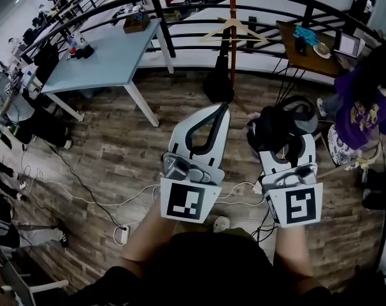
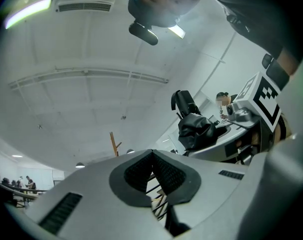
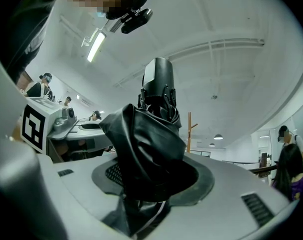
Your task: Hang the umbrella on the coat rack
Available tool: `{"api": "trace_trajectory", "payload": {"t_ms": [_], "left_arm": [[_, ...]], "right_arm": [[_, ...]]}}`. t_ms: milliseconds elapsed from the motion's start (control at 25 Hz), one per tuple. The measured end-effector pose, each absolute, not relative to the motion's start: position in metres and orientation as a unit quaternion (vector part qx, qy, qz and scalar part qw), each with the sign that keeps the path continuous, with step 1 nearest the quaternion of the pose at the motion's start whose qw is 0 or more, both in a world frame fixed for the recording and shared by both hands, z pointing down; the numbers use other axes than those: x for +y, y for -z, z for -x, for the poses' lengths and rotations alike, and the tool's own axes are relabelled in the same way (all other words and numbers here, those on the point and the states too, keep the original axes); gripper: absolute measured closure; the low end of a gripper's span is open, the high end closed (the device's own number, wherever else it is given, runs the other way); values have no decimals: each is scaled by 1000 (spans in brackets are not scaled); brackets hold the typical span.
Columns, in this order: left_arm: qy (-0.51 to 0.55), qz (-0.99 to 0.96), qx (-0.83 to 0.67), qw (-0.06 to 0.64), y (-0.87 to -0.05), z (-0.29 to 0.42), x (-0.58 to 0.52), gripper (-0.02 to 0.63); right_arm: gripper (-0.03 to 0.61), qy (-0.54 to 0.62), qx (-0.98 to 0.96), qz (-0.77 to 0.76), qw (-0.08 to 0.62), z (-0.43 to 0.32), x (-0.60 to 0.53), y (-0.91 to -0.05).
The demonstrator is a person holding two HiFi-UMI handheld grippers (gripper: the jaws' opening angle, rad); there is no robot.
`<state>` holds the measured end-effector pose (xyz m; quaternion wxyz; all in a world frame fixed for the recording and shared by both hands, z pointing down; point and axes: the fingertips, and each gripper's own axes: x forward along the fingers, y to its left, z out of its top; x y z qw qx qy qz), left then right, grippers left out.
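Umbrella (image 3: pixel 150 149), black and folded, sits clamped between the fingers of the right gripper (image 1: pixel 287 146), its bundle sticking out past their tips. Left gripper (image 2: pixel 152 156) fingers meet at the tips w/ nothing btwn them (a closed loop in the head view). Wooden coat rack (image 1: pixel 232 37) stands beyond both sets of fingertips, apart from the umbrella.
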<state>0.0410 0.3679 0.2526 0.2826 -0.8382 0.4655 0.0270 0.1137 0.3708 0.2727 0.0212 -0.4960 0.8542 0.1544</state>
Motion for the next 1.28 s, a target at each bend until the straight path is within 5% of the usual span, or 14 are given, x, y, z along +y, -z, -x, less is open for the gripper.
{"api": "trace_trajectory", "payload": {"t_ms": [720, 1280], "left_arm": [[-24, 833, 473, 284, -256, -31, 337, 604], [-35, 843, 459, 278, -270, -21, 208, 604]], "right_arm": [[353, -172, 862, 476, 34, -104, 341, -275], [353, -172, 851, 496, 20, -100, 219, -292]]}}
